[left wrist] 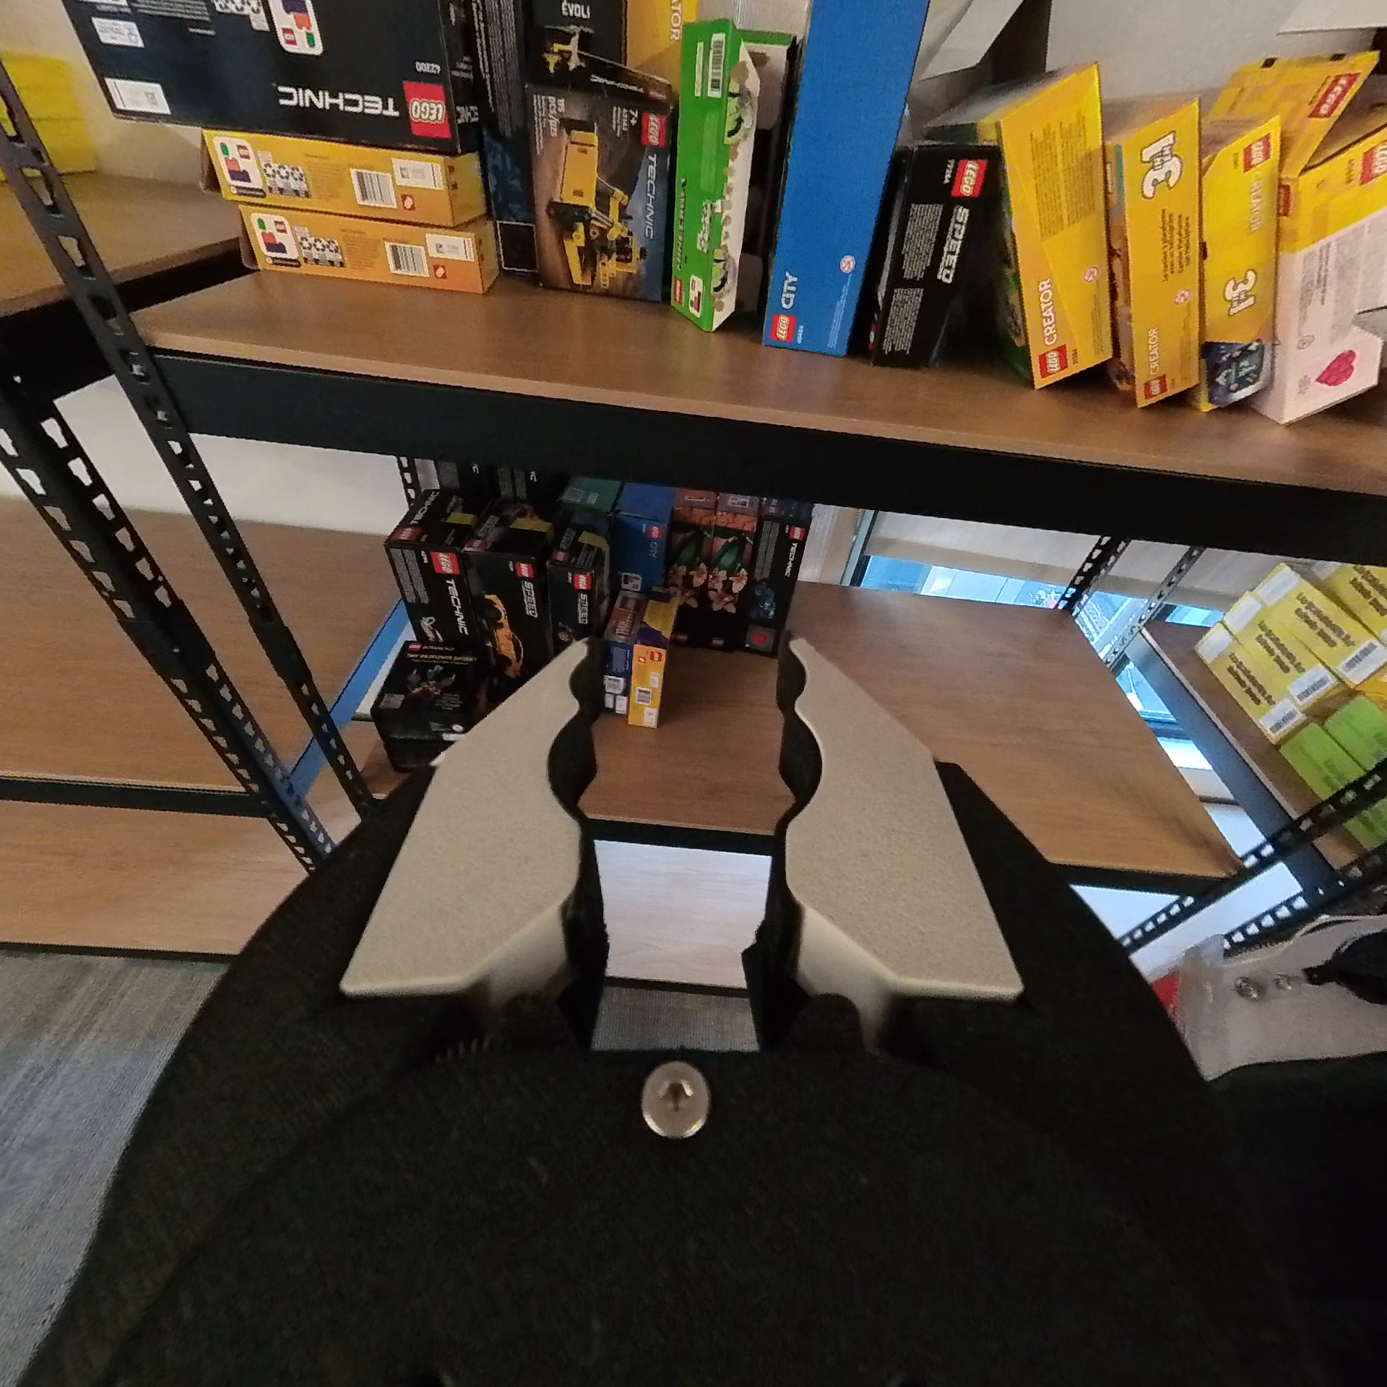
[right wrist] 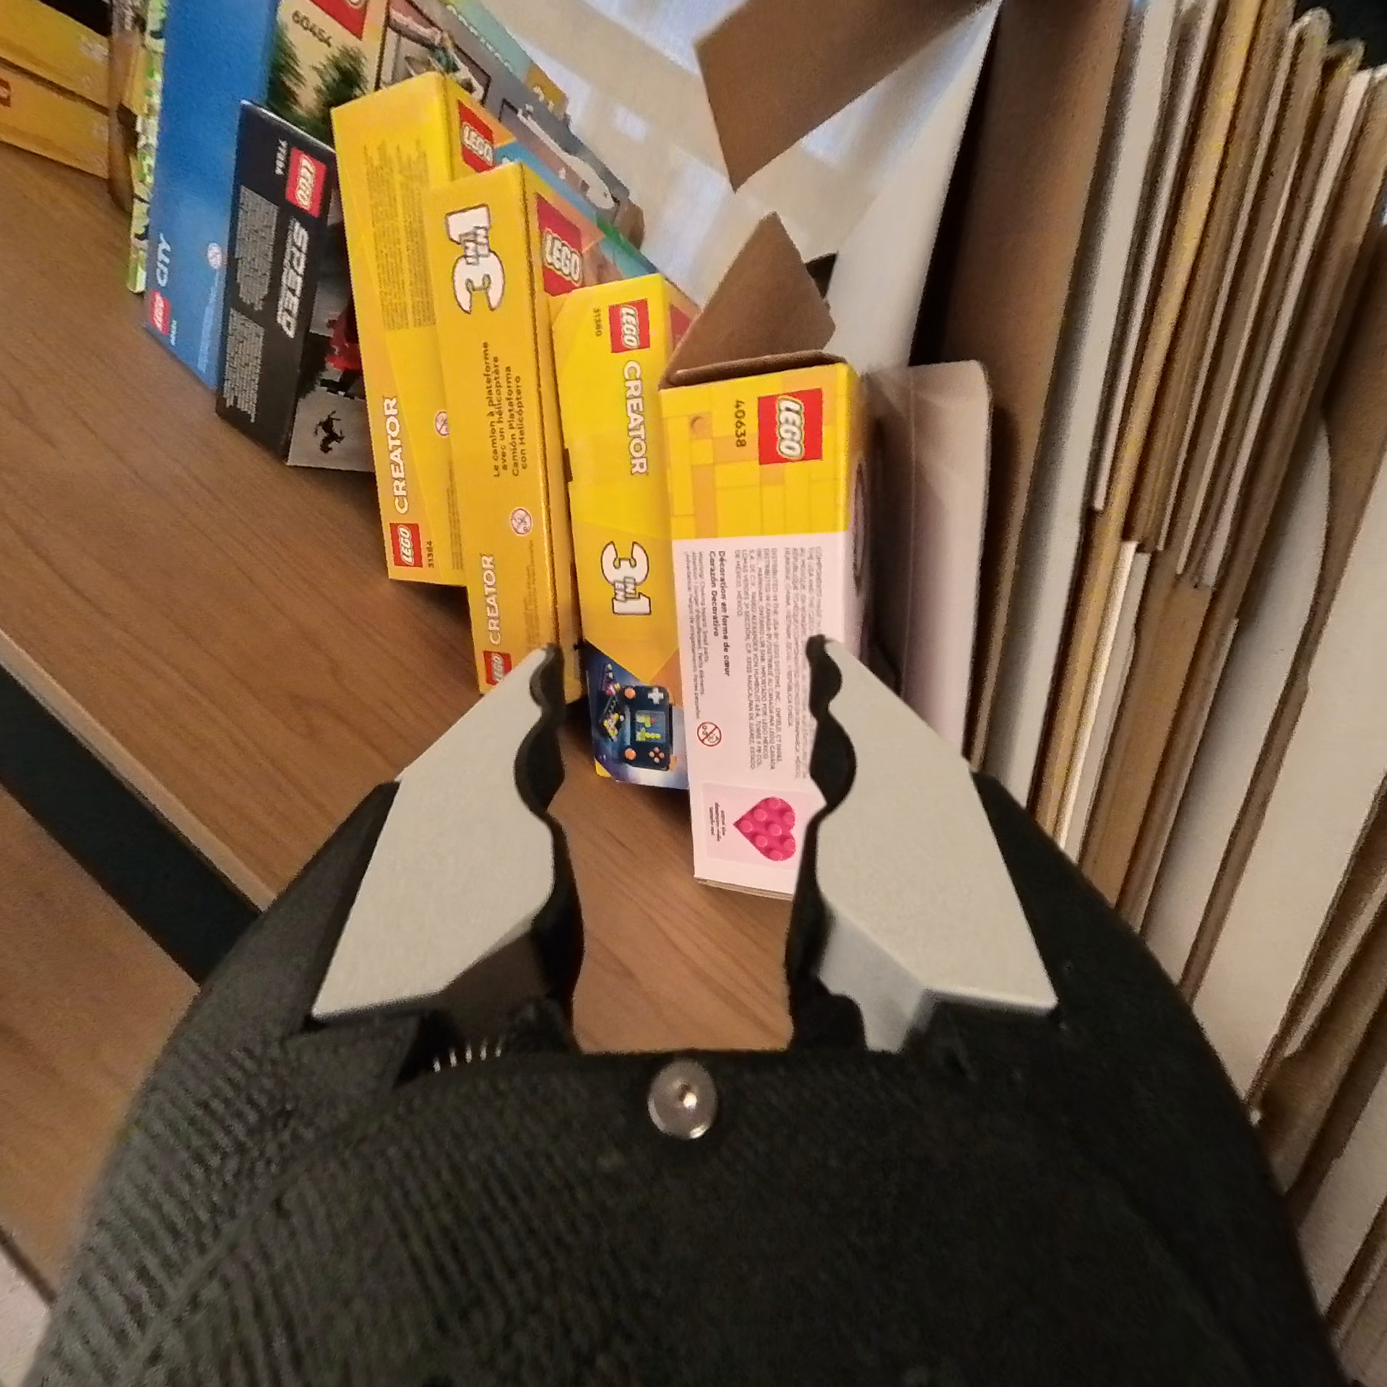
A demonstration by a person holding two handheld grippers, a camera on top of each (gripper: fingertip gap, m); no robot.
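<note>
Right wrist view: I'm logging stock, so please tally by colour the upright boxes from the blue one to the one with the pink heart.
Blue box: 1
Black box: 1
Yellow boxes: 3
Yellow-and-white heart box: 1
Total: 6
</note>
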